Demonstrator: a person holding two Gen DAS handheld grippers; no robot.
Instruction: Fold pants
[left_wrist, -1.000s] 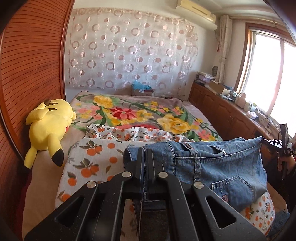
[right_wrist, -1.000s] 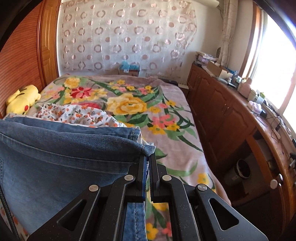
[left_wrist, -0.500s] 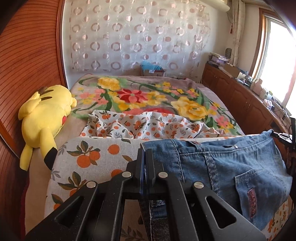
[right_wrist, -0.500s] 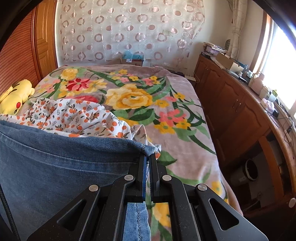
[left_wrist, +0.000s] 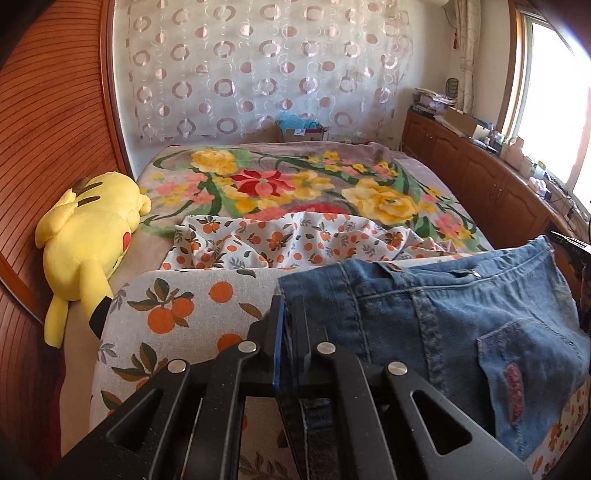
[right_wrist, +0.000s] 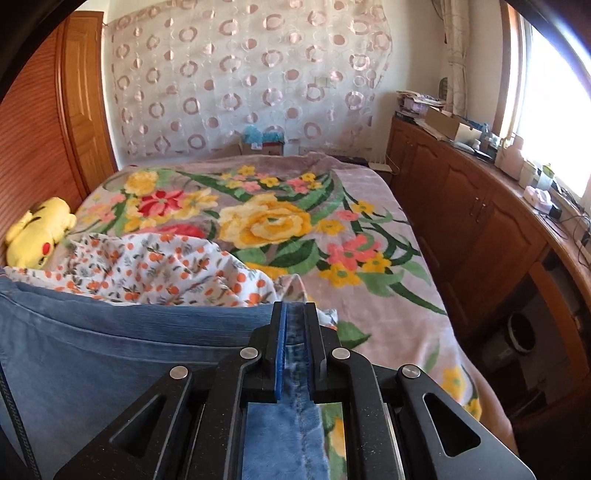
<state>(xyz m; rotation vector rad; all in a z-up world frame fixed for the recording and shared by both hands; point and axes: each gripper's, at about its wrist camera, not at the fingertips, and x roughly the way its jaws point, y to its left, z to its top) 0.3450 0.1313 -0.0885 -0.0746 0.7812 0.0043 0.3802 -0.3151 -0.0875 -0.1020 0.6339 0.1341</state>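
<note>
Left wrist view: the left tool (left_wrist: 289, 314) points down at a slant over the near end of the bed (left_wrist: 424, 162). Its jaws are opening, a narrow gap showing, with the left corner of the jeans (left_wrist: 461, 317) waistband in that gap. Only this view shows the waistband, belt loops and a back pocket spread to the right of the tool, lying on an orange-print cushion (left_wrist: 184, 306). A yellow plush toy (left_wrist: 88, 240) lies well to the left, against the wooden headboard.

Right wrist view: the right tool (right_wrist: 293, 317) also tilts downward. Its jaws are opening, with a seamed denim edge running between them; whether the pads touch the cloth cannot be told. Only here does the plain denim panel stretch away to the left of the tool. Ahead lies a crumpled orange-print sheet (right_wrist: 147, 269) on the floral blanket (right_wrist: 280, 225). Wooden cabinets (right_wrist: 480, 221) run along the right, under a bright window.
</note>
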